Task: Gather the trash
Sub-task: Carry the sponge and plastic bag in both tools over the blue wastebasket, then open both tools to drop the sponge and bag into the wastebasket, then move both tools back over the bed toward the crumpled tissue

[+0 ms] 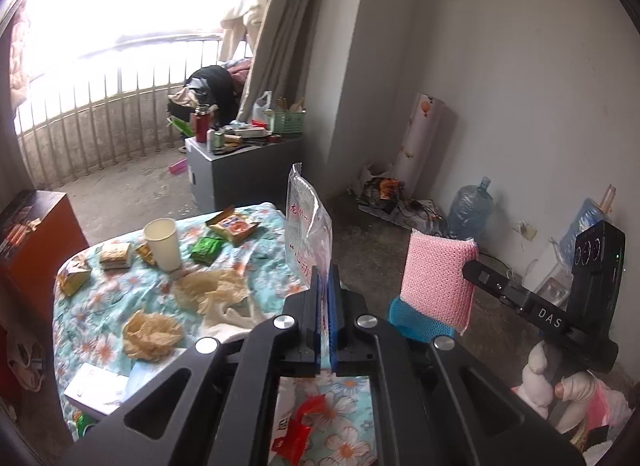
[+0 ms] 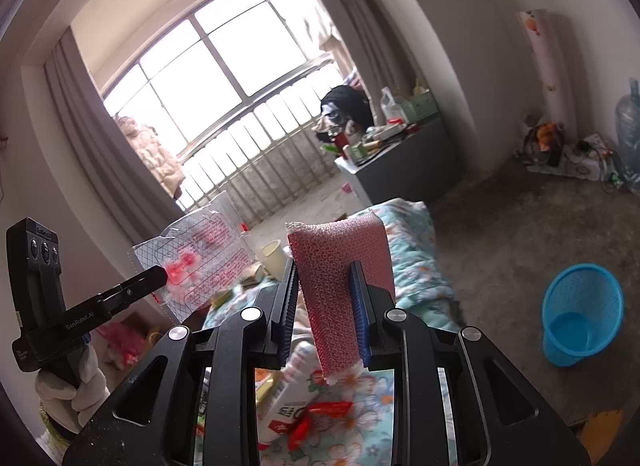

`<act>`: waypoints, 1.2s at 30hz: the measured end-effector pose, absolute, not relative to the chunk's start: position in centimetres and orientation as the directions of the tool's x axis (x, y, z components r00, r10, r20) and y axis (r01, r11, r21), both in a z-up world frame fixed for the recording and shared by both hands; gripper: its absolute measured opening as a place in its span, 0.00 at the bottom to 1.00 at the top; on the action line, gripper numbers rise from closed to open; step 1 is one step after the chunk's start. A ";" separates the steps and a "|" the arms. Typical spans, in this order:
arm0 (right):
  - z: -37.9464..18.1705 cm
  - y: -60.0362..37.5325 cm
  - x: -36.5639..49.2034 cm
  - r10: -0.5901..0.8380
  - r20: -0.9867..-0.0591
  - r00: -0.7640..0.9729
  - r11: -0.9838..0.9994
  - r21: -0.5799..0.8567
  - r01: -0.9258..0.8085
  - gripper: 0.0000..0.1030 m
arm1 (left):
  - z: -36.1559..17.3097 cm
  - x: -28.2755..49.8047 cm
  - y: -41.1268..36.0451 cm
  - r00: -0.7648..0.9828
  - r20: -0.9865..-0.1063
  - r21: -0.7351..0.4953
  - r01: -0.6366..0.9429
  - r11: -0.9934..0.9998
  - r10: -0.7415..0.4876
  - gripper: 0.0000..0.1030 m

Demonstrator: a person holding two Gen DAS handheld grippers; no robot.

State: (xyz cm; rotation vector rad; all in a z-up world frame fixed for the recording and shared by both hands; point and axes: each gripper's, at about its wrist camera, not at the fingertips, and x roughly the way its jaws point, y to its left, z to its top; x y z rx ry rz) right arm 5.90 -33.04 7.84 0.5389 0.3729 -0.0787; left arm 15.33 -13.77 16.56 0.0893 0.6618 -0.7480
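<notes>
My left gripper [image 1: 328, 282] is shut on a clear plastic bag with red print [image 1: 308, 225], which stands up above the table; the same plastic bag [image 2: 200, 262] shows in the right wrist view at the left gripper's tip [image 2: 162, 276]. My right gripper [image 2: 324, 286] is shut on a pink sponge [image 2: 340, 274]; that pink sponge [image 1: 438, 278] sits right of the table in the left wrist view, held by the right gripper [image 1: 468, 268]. A blue mesh waste basket [image 2: 580, 314] stands on the floor at the right. Its top [image 1: 416, 322] peeks out under the sponge.
The table with a flowered cloth [image 1: 100, 298] holds a paper cup [image 1: 162, 244], snack wrappers [image 1: 232, 227], crumpled tissues [image 1: 152, 336] and a red wrapper [image 1: 296, 432]. A grey cabinet [image 1: 240, 173] with clutter stands behind. A water jug [image 1: 470, 205] stands by the wall. A gloved hand [image 1: 576, 398] holds the right gripper.
</notes>
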 end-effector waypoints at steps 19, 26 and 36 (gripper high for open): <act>-14.6 -59.0 1.0 -0.197 -0.616 0.762 0.298 0.703 0.646 0.24 | -6.8 19.5 -53.6 -0.088 -0.887 -0.296 0.861 0.414 -0.453 0.02; -21.5 -65.1 2.8 -0.230 -0.699 0.678 0.217 0.642 0.735 0.61 | -13.2 19.7 -60.8 0.011 -0.918 -0.180 0.878 0.443 -0.396 0.46; -21.2 -62.3 -0.4 -0.247 -0.705 0.665 0.241 0.620 0.747 0.61 | -7.2 19.2 -56.2 0.130 -0.836 -0.081 0.932 0.353 -0.534 0.57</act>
